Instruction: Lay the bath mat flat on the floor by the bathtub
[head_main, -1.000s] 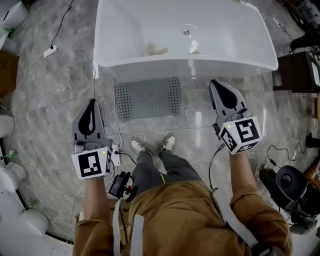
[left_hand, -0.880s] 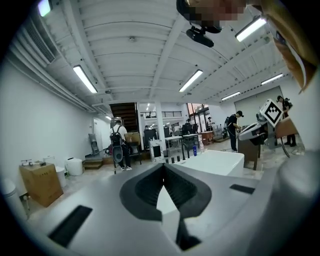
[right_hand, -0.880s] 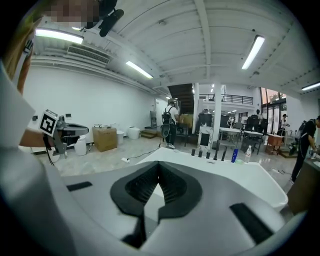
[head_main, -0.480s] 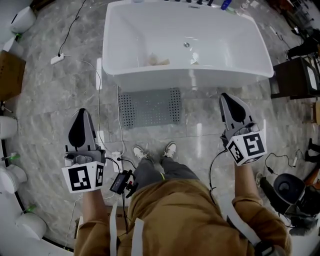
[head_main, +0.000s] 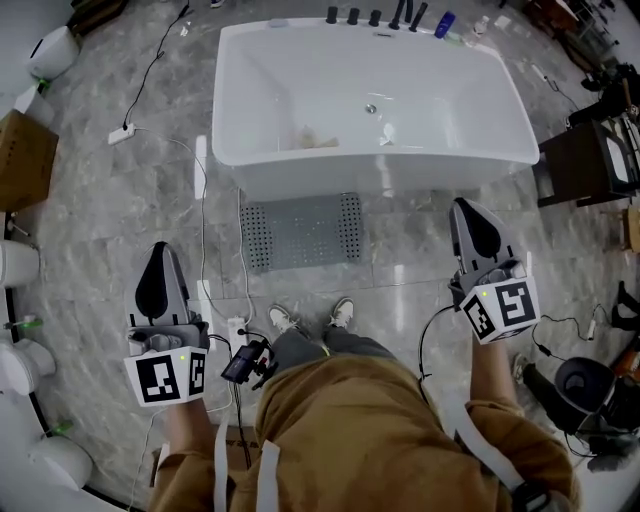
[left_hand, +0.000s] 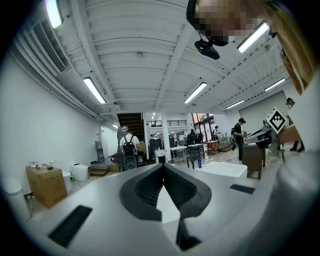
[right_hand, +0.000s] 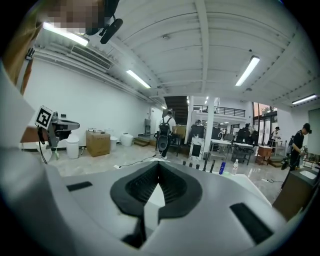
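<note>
The grey two-jaw left gripper (head_main: 158, 262) at 8 o'clock and the grey two-jaw right gripper (head_main: 468, 215) at 3 o'clock are pointed toward 12 o'clock, jaws closed together, empty.

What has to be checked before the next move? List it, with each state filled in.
1. Bath mat lying flat on the floor: ok, no fold or curl shows.
2. Mat placed by the bathtub: ok, its long edge runs along the tub's front wall.
3. Left tongs free: ok, shut with nothing between them.
4. Right tongs free: ok, shut with nothing between them.
5. White cable off the mat: cannot tell, it runs right at the mat's left edge.
6. Shoes off the mat: ok, bare floor lies between.
</note>
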